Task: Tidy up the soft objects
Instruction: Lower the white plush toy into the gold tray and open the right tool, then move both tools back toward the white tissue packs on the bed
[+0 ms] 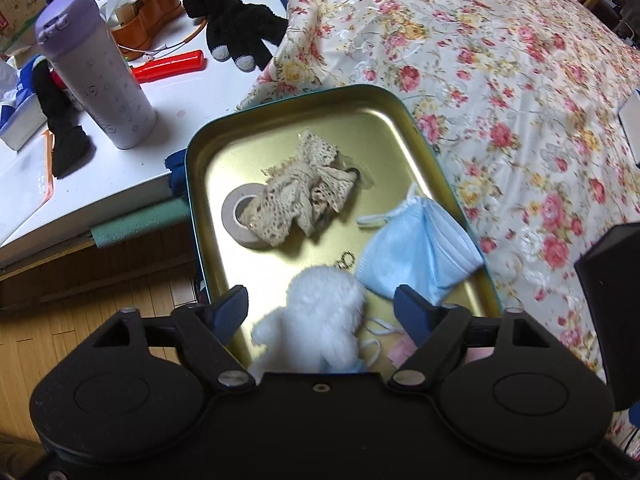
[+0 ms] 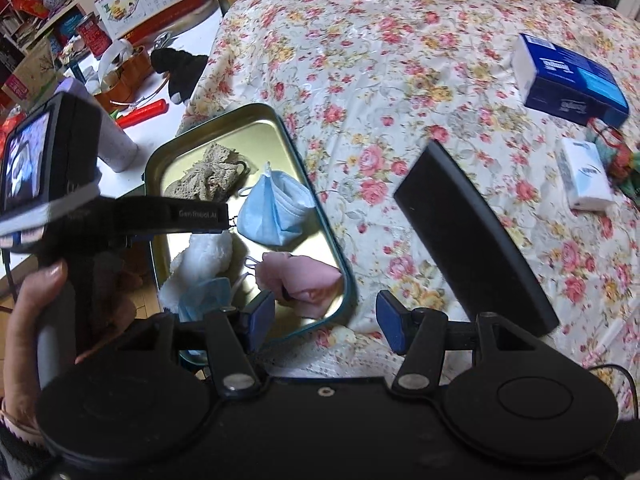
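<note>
A gold metal tray (image 1: pixel 384 112) lies at the edge of a floral cloth (image 1: pixel 500 80). In it are a beige lace piece (image 1: pixel 300 188) over a tape roll (image 1: pixel 236 216), a blue face mask (image 1: pixel 416 252) and a white plush toy (image 1: pixel 320 316). My left gripper (image 1: pixel 320 312) is open above the tray, its fingers either side of the plush, not touching it. In the right wrist view the tray (image 2: pixel 324 220) also holds a pink cloth (image 2: pixel 308 280) and a second blue mask (image 2: pixel 204 296). My right gripper (image 2: pixel 324 320) is open and empty over the tray's near corner.
A white table (image 1: pixel 192 92) at left holds a lilac bottle (image 1: pixel 96 72), black gloves (image 1: pixel 236 28), a red tool (image 1: pixel 168 66) and clutter. On the floral cloth are a blue box (image 2: pixel 568 80), a white packet (image 2: pixel 584 176) and a black bar (image 2: pixel 472 236). Wooden floor (image 1: pixel 80 320) lies below.
</note>
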Demonstrator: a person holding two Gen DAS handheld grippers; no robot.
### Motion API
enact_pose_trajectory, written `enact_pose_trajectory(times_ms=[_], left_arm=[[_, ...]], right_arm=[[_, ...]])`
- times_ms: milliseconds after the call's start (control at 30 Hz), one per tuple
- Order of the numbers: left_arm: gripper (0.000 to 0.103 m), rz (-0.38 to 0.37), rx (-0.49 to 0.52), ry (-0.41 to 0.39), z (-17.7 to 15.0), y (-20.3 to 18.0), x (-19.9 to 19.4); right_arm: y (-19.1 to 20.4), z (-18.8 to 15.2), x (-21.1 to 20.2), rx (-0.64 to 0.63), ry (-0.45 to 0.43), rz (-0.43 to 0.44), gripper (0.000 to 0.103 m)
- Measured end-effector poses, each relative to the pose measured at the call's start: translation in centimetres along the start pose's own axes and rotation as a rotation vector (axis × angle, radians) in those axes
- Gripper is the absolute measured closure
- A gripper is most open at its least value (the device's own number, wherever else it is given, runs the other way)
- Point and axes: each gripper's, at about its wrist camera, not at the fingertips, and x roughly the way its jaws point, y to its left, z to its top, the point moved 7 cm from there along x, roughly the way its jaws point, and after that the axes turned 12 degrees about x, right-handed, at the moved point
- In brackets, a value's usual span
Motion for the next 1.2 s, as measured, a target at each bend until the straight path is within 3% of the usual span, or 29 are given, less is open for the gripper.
enact_pose_trajectory(times_ms=[533, 1200], left_arm=[[0.026, -0.040, 0.114, 0.006, -2.5, -5.8, -3.4], [0.026, -0.074, 0.269, -0.037, -1.7, -12.7, -7.9]], right_arm=[[-10.4, -0.4, -4.1, 0.183, -0.076, -0.032, 0.047], [-25.9, 0.7, -5.8, 0.500, -0.132, -0.130, 0.045]])
